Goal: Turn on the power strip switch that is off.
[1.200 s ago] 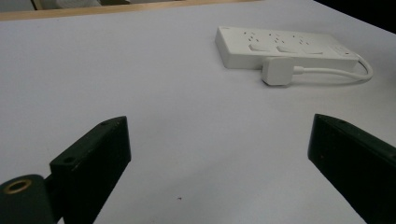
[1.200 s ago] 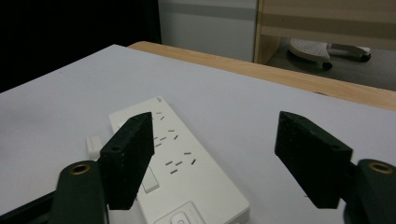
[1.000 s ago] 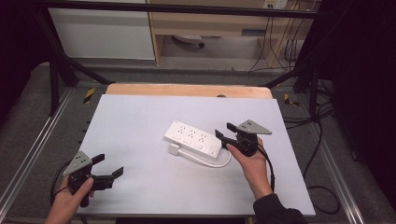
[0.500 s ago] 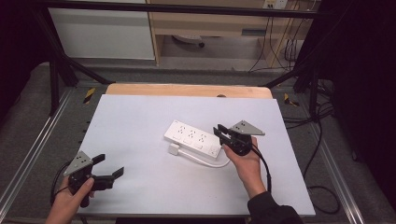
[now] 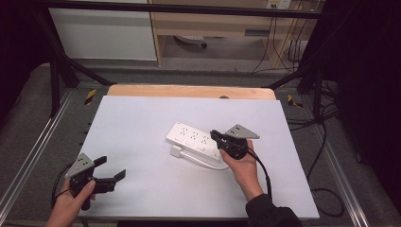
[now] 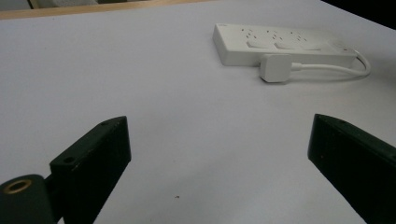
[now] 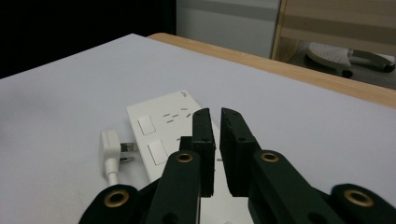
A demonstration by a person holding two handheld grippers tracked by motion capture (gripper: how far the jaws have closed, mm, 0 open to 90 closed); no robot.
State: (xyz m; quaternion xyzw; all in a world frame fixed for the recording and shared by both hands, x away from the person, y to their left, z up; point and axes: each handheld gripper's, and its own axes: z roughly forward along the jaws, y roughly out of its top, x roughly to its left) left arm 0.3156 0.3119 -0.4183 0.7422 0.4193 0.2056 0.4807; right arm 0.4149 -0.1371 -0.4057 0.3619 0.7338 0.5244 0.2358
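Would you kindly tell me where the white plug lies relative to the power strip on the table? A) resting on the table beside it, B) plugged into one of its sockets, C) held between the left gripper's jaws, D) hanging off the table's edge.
A: the plug lies on the table alongside the power strip, its prongs bare in the right gripper view.

The white tabletop (image 5: 142, 123) carries a strip of bare wood (image 5: 189, 91) along its far edge. Beyond that edge stands a white cabinet (image 5: 104, 33) toward the far left corner, and beside it an open wooden shelf unit (image 5: 213, 23) with a pale rounded object (image 5: 189, 40) on the floor beneath it. Black cables (image 5: 279, 42) hang past the far right corner. Grey carpet (image 5: 28, 118) lies on both sides, with metal rails (image 5: 33, 151) running beside the left and right edges.
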